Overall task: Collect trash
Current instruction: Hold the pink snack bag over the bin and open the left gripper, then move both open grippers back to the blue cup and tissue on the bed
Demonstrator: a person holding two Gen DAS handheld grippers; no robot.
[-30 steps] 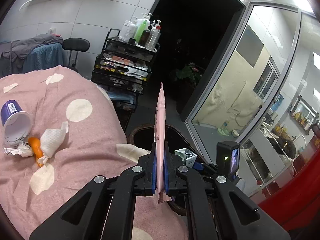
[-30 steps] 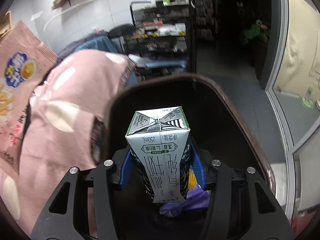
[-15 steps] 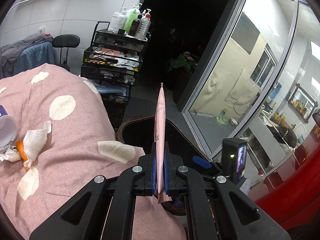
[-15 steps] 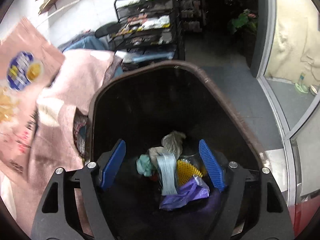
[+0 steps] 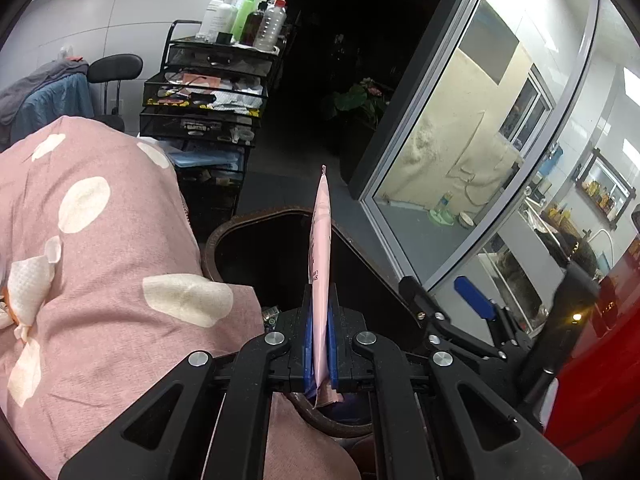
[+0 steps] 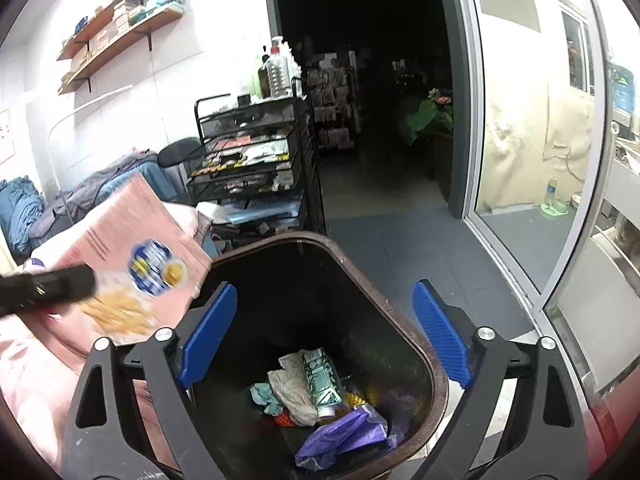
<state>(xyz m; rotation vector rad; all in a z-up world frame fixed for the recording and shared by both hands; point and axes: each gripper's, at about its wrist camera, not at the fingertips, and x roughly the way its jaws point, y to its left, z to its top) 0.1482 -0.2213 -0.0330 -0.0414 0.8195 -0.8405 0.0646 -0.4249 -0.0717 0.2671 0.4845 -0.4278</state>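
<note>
Left gripper [image 5: 320,354]: clenched on a flat pink snack bag [image 5: 321,248], held edge-on and upright, its lower corner poking out below the blue pads. In the right wrist view the same bag [image 6: 136,264] appears at 9 o'clock, blurred, with the printed face showing.

Right gripper [image 6: 324,344]: released, blue pads spread wide and holding nothing, positioned over the open trash bin [image 6: 434,384].

Bin contents: a green milk carton [image 6: 324,380] lying on its side at 6 o'clock, touching crumpled white paper [image 6: 290,390]; a purple wrapper [image 6: 344,436] lies just below them.

The bin stands just beside a pink spotted blanket [image 5: 100,260]. A crumpled tissue [image 5: 30,284] lies on the blanket at 9 o'clock.
</note>
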